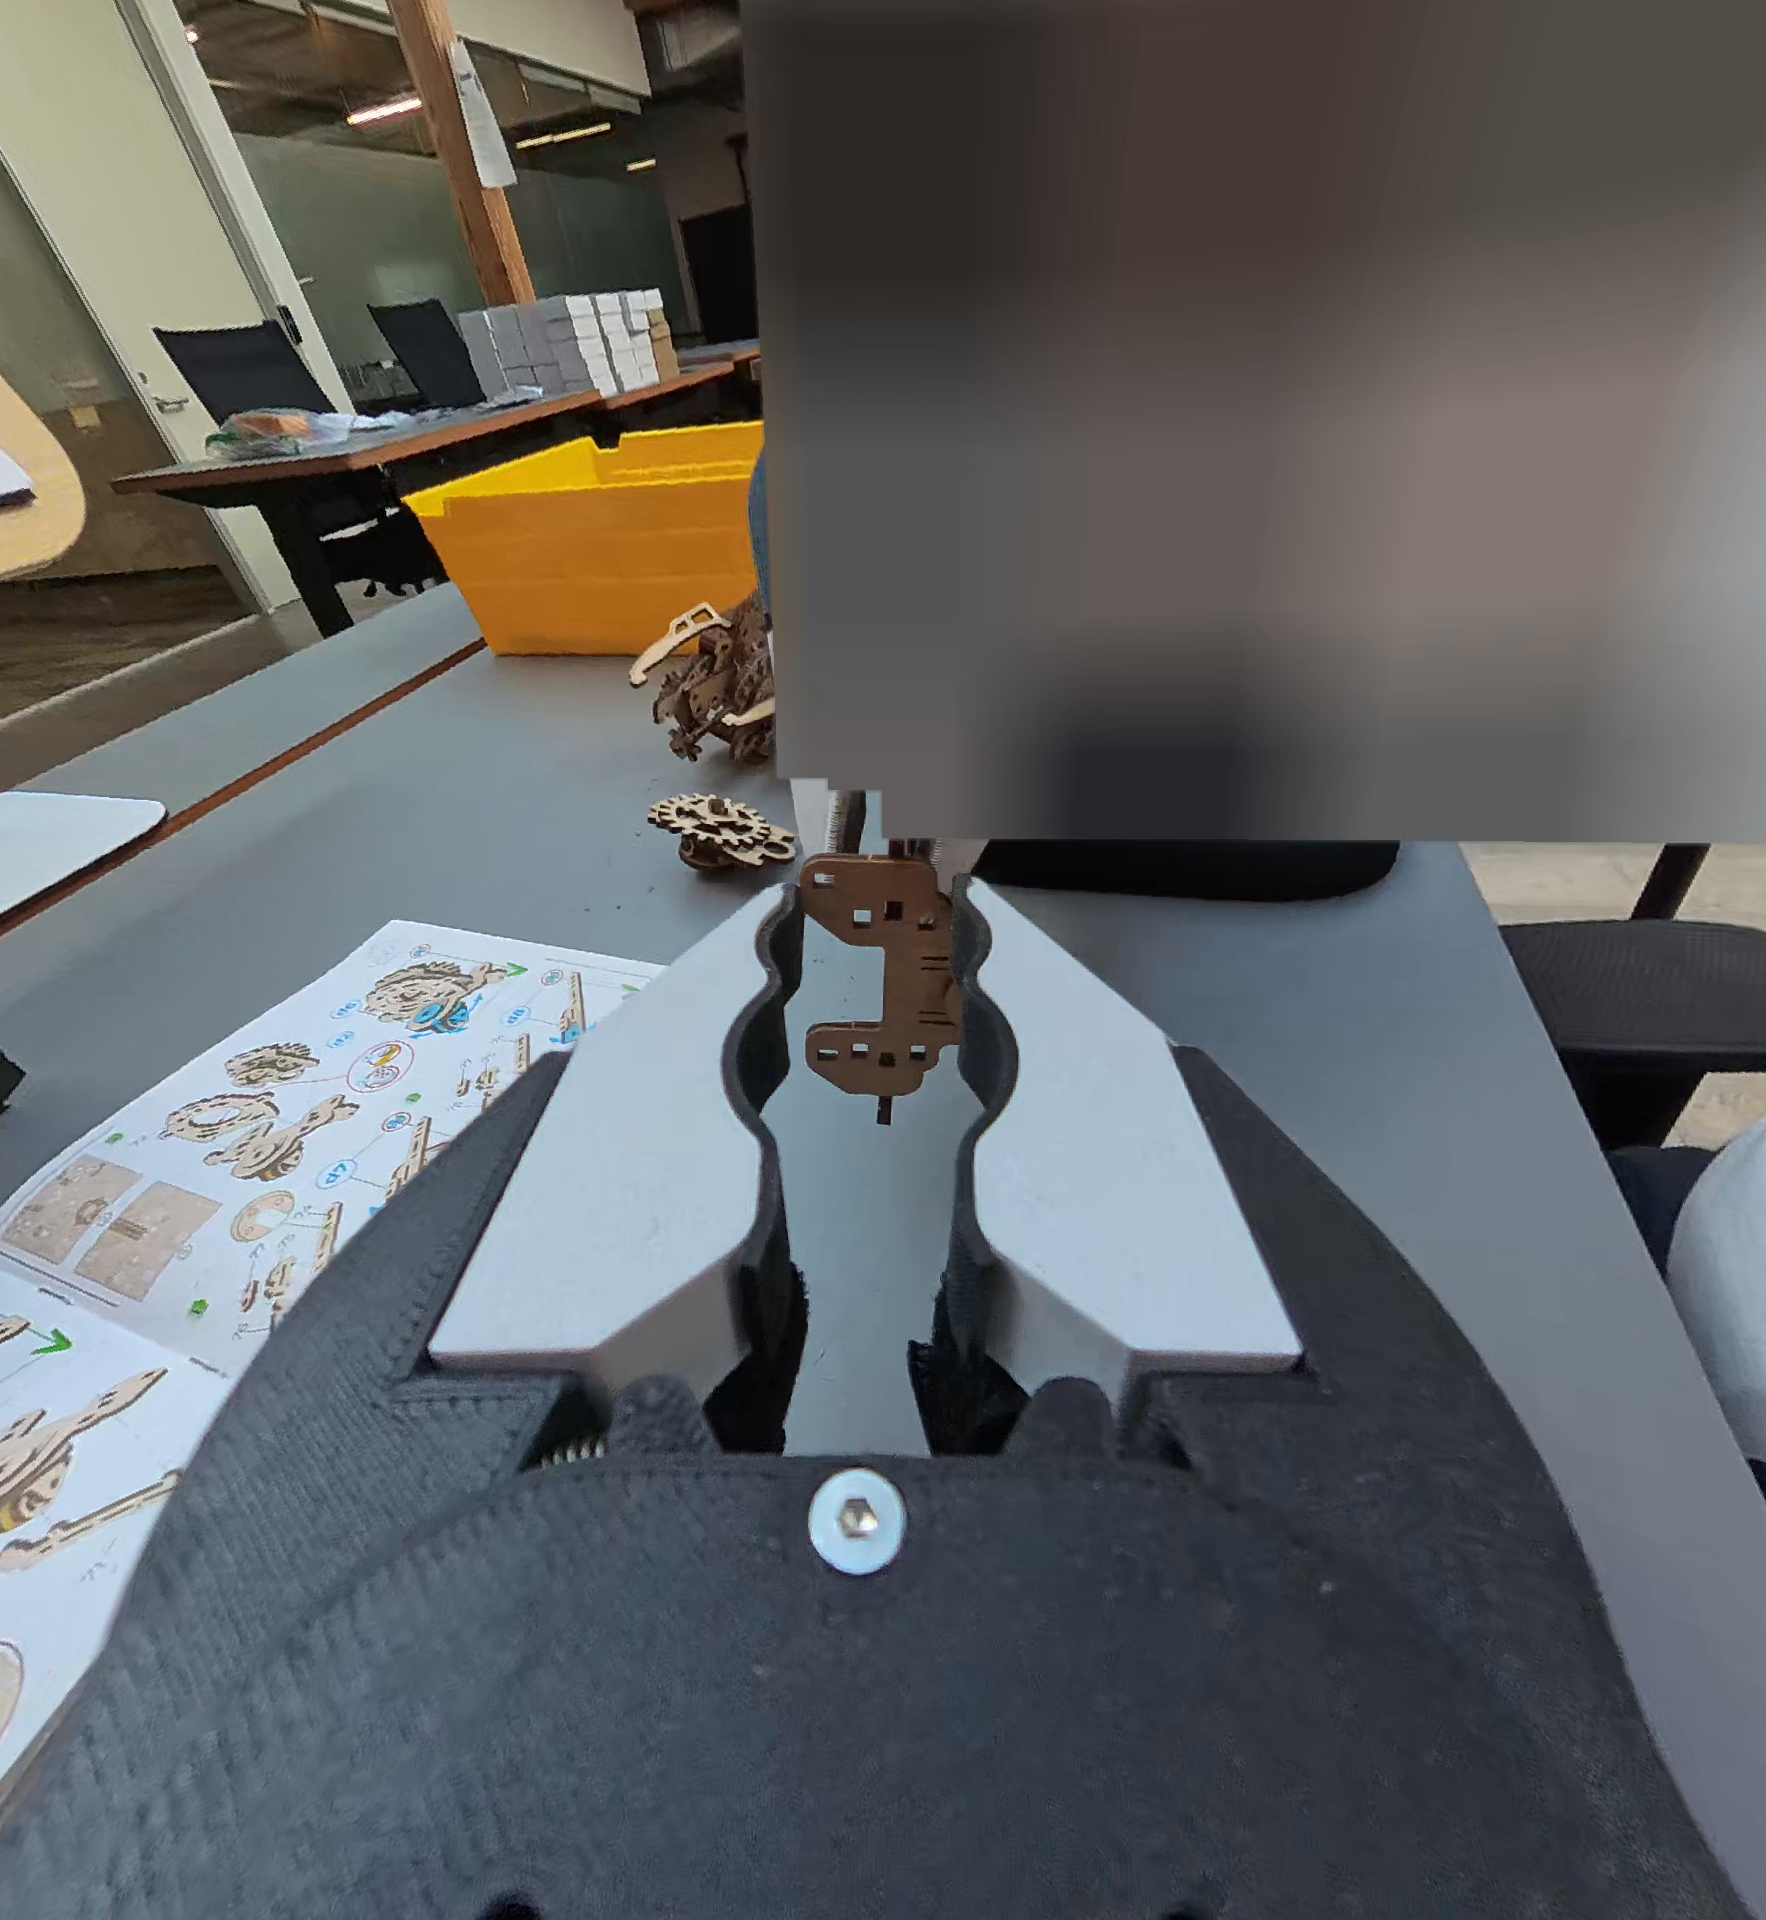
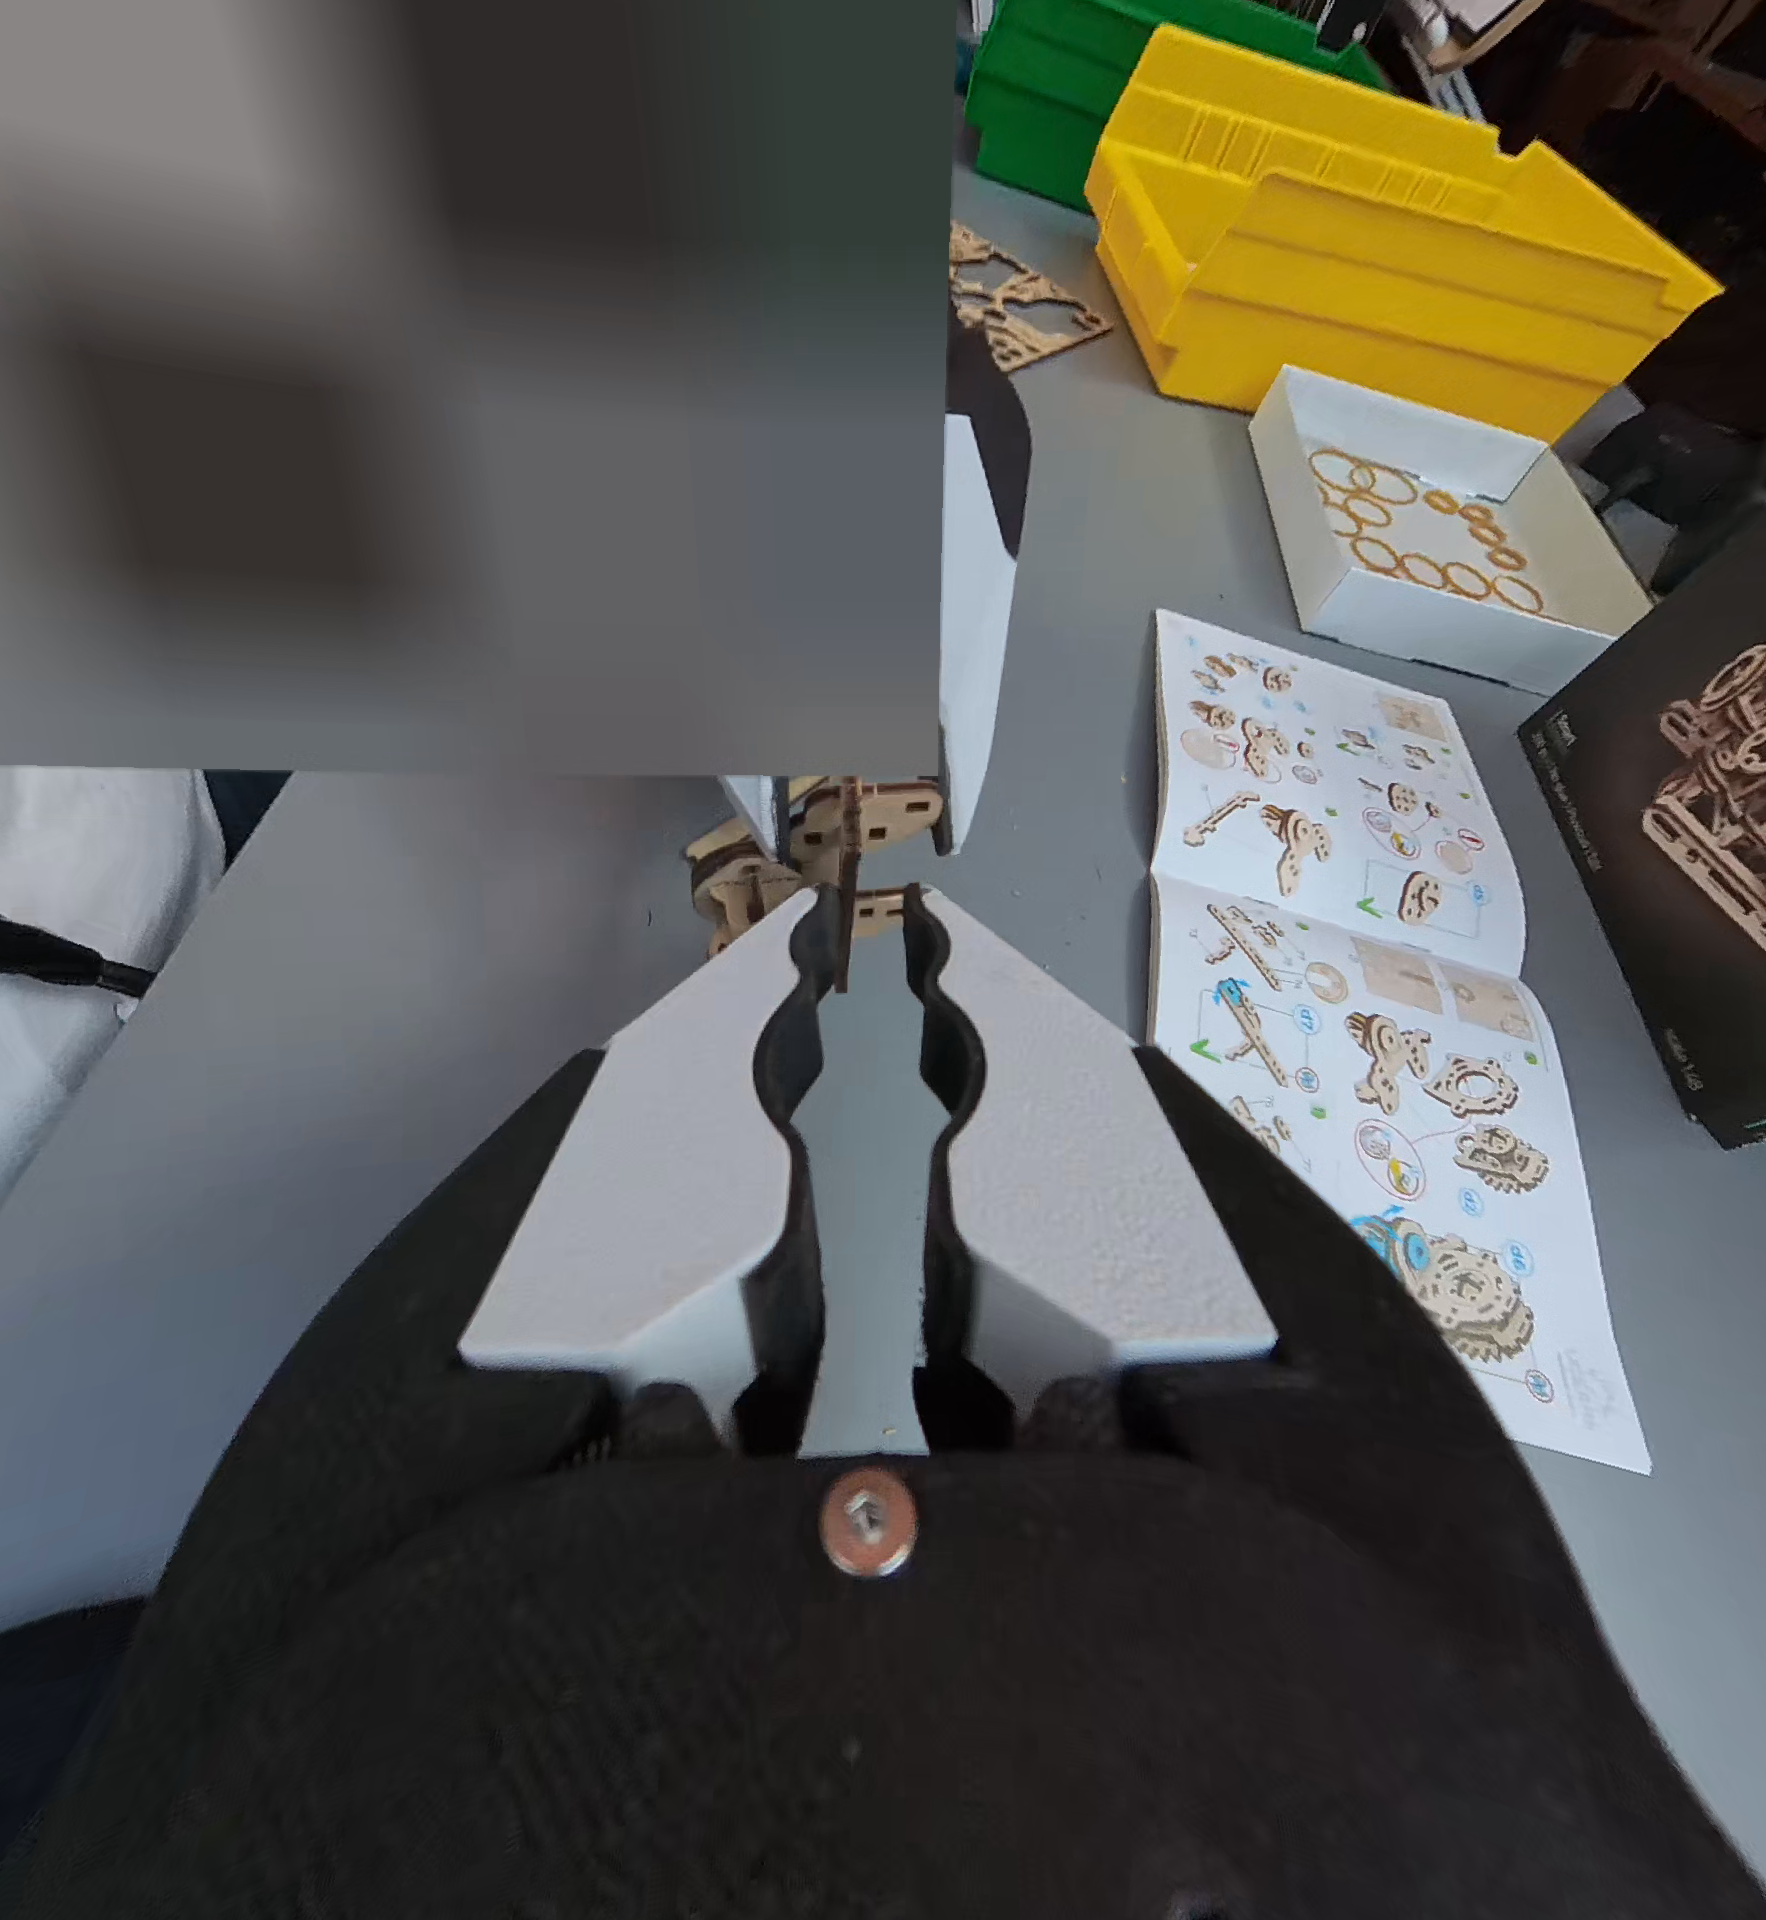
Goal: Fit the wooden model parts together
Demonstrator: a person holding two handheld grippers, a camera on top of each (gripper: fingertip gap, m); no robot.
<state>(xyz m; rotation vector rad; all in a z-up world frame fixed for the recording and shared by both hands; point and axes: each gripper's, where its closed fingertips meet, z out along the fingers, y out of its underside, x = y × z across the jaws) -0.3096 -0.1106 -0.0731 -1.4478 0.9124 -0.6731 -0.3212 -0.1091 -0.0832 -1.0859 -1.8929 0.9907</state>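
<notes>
Plywood bracket [image 1: 884, 987], C-shaped and pierced with square holes, stood upright between the left tongs [image 1: 874, 940], its long axis vertical, clamped by them above the grey counter [image 1: 443, 831]. The right tongs [image 2: 863, 920] reached level toward them from the opposite side, closed on a thin wooden part [image 2: 843, 914] held edge-on, touching the bracket assembly. An instruction booklet [image 2: 1378, 987] lay open beside them.
</notes>
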